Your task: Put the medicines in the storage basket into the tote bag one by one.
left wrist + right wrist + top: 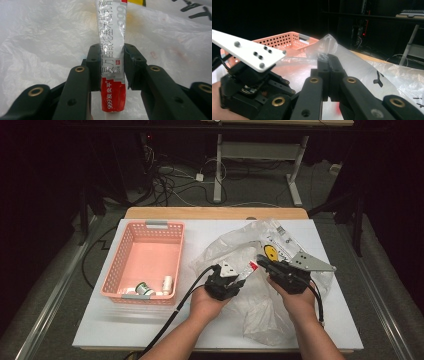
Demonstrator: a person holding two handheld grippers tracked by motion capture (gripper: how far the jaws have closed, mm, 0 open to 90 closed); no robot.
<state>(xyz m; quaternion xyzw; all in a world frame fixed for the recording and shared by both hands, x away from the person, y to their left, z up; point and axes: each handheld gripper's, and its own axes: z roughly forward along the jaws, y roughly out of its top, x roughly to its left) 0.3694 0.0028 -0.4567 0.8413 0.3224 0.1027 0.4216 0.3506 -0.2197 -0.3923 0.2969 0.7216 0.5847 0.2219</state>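
Two grippers work: left gripper (109,68) clamps the soft, crushable red-and-white ointment tube (111,57) mid-body, right gripper (328,58) pinches the slippery clear plastic bag (362,67).

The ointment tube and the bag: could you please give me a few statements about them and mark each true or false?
1. The left claw grips a red-and-white ointment tube. True.
2. The right claw stands wide open. False: it is shut on the clear plastic bag.
3. The pink basket sits to the left of the bag. True.
4. The basket holds nothing. False: a few small containers lie at its near end.
5. The tube lies in the basket. False: it is held over the bag.
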